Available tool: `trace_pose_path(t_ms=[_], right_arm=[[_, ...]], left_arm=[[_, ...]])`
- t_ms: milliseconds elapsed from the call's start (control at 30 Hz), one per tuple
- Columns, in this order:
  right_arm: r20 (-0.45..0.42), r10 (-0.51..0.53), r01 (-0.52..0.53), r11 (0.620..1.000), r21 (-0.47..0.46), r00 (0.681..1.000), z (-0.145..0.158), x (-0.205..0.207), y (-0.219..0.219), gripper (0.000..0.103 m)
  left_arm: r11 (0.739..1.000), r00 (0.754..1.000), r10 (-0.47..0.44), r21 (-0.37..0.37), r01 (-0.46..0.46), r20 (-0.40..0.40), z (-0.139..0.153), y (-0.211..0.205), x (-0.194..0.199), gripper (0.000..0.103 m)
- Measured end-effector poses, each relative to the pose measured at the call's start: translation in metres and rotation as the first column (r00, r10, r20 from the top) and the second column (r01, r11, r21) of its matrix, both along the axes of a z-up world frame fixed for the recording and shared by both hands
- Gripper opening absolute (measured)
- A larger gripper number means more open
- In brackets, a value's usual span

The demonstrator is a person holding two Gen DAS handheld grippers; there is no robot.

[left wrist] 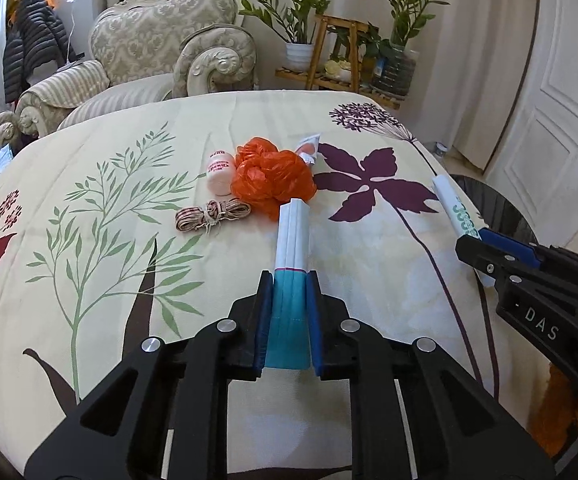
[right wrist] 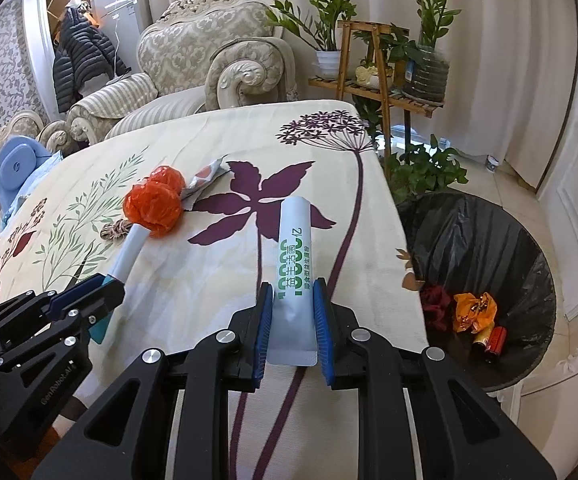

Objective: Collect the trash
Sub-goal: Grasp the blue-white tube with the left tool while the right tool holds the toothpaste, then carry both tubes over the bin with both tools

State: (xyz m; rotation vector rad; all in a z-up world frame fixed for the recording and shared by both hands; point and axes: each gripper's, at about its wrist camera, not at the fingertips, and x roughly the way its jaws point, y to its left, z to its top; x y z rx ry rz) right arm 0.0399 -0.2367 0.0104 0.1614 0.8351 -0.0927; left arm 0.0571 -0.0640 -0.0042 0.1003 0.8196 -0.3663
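Between left gripper (left wrist: 287,280) jaws: teal-and-white packet (left wrist: 291,240), clamped. Between right gripper (right wrist: 292,292) jaws: white tube (right wrist: 294,256), clamped. Beyond, on surface (left wrist: 109,280): orange bag (left wrist: 273,176), twine (left wrist: 213,214), small jar (left wrist: 220,172), wrapper (left wrist: 309,148). Right view only: bin (right wrist: 501,248) beside surface, trash inside. Jar: left view only.

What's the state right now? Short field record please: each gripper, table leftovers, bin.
left gripper: shut on teal-and-white packet
right gripper: shut on white tube
on table: orange bag, string bundle, small bottle, flat wrapper
bin: beside table on right, black liner, some trash inside
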Motion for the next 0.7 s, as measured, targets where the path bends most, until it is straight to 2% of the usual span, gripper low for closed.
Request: trace_pose_path(t_ms=[333,700], right_arm=[[0.01,-0.032,0.032,0.999,0.003,0.999,0.0,-0.007,-0.015,0.022],[0.049,-0.122,0.123,0.992,-0.02,0.991,0.01,-0.023,-0.06,0.022]], left_arm=[[1.0,1.0,0.021,-0.006,-0.021,-0.001,0.004,-0.015,-0.002,0.016],[0.999,0.998,-0.045,-0.012,0.046,0.038,0.016,-0.061,-0.011,0.016]])
